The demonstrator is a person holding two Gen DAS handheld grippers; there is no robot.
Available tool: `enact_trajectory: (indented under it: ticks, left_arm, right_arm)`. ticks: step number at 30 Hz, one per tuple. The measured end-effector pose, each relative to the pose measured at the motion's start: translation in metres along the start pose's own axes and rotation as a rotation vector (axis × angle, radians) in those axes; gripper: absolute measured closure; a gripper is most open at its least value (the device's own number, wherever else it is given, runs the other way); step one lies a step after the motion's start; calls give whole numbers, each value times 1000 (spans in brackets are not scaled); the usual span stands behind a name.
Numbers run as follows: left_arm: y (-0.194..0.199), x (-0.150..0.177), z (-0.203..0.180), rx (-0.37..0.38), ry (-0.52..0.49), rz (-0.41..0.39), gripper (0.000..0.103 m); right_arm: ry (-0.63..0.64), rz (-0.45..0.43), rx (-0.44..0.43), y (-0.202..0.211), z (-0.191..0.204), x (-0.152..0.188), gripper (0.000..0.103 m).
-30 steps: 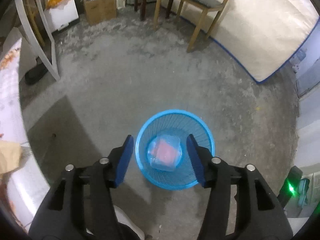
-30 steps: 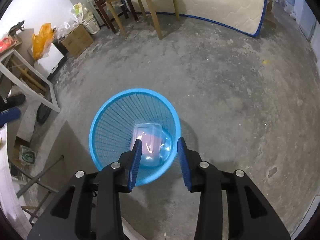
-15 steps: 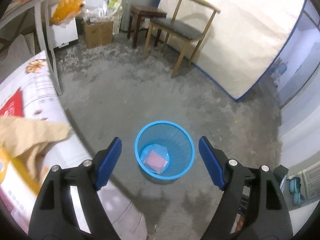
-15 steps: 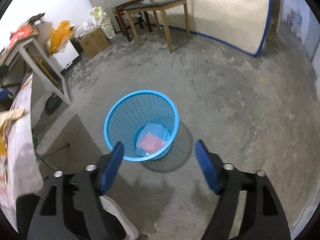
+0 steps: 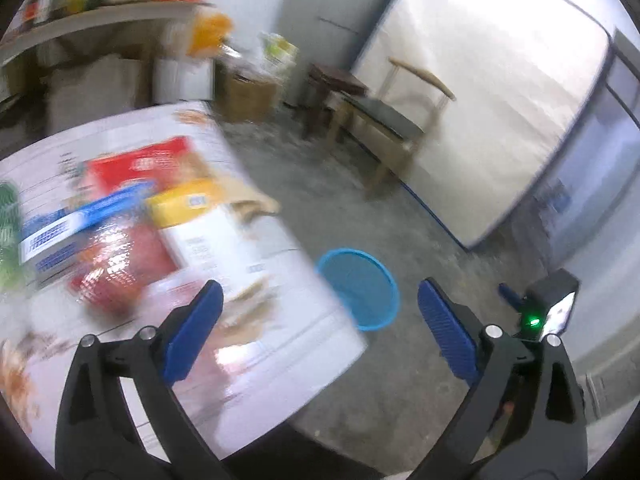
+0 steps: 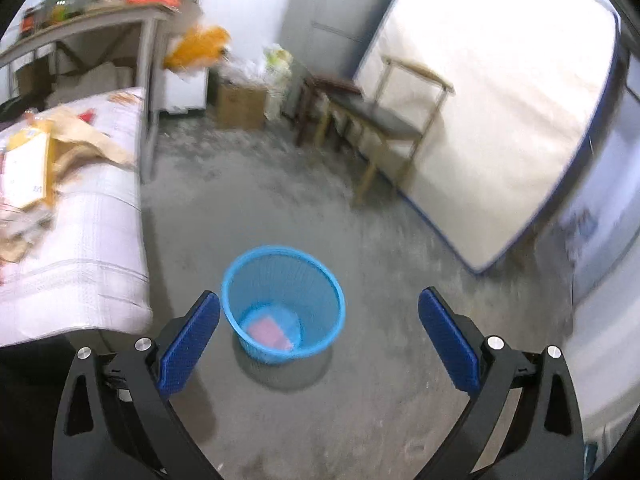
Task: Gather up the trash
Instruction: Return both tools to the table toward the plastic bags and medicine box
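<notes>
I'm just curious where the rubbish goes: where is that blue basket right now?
The blue basket stands on the concrete floor, just right of the covered table in the right wrist view. It sits beyond the open right tongs, with a clear container inside.

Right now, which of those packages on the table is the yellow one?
The yellow package lies near the table's far edge, beside the blue-and-white box and above the shiny red packet. Blur hides its label.

A basket (image 6: 283, 304) stands on the floor (image 6: 380, 400), right of the table (image 6: 80, 248).
</notes>
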State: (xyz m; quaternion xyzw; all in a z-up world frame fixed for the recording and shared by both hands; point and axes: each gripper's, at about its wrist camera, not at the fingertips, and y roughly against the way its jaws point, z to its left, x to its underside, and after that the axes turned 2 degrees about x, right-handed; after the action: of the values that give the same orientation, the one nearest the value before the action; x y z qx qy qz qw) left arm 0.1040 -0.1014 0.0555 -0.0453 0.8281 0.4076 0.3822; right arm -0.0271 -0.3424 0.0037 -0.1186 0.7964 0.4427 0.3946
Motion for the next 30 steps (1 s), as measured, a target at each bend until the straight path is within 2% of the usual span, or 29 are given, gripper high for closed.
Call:
enact_trajectory:
  ticks: [2, 5, 7, 9, 13, 16, 21, 26, 27, 30]
  left_arm:
    - [25, 13, 27, -52, 50, -57, 9]
    - [46, 32, 57, -98, 89, -89, 8]
    - [54, 44, 73, -105, 108, -101, 8]
    - [60, 57, 88, -103, 145, -117, 8]
    - [56, 71, 106, -77, 205, -106, 8]
    - [47, 78, 110, -39, 209, -96, 9]
    - [19, 75, 100, -30, 113, -69, 9]
    - [-7, 70, 83, -78, 3, -67, 9]
    - [-10, 70, 80, -90, -18, -67, 10]
    - [-23, 70, 70, -131, -83, -53, 26]
  right_arm:
    - [-17, -46, -114, 16, 12, -8, 6]
    - [-43, -89, -307, 32, 28, -16, 6]
    - [-55, -98, -417, 39, 41, -22, 6]
    - [-42, -95, -487, 44, 56, -24, 6]
    - [-32, -60, -585, 43, 78, -32, 6]
    - [-46, -27, -642, 42, 88, -34, 6]
    - [-102, 39, -704, 26, 108, -40, 6]
    - [-160, 84, -779, 11, 115, -51, 8]
    - [-170, 88, -795, 8, 117, -57, 8]
    - [-155, 93, -813, -1, 130, -78, 8]
